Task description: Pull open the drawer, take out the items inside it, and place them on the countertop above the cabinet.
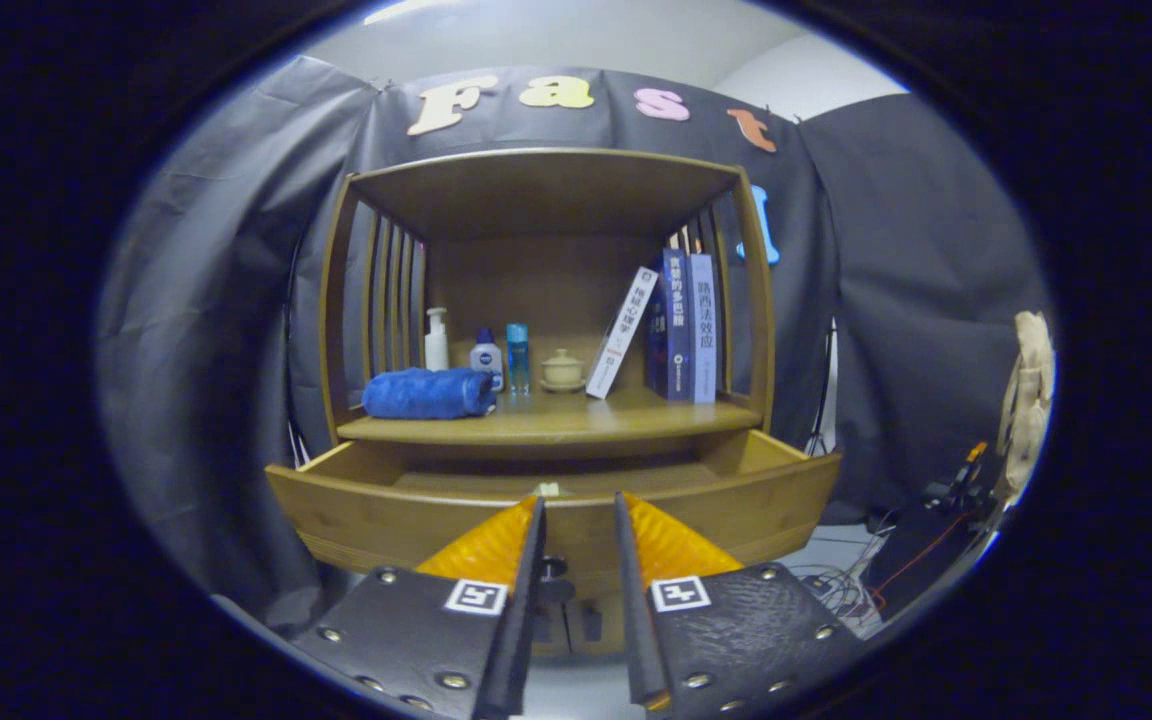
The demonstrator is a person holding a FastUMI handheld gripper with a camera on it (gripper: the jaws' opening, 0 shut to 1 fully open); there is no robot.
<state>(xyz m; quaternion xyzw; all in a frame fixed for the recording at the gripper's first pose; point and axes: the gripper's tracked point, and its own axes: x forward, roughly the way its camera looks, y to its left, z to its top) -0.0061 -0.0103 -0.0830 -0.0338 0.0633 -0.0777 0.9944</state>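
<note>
— Two fingers of the gripper (579, 512) are seen slightly parted, just before the pulled-out drawer (556, 510); nothing is pinched.

— What is found above the drawer?

— On the desk (556, 425), a blue towel (428, 393), bottles, a cup and books are set.
</note>
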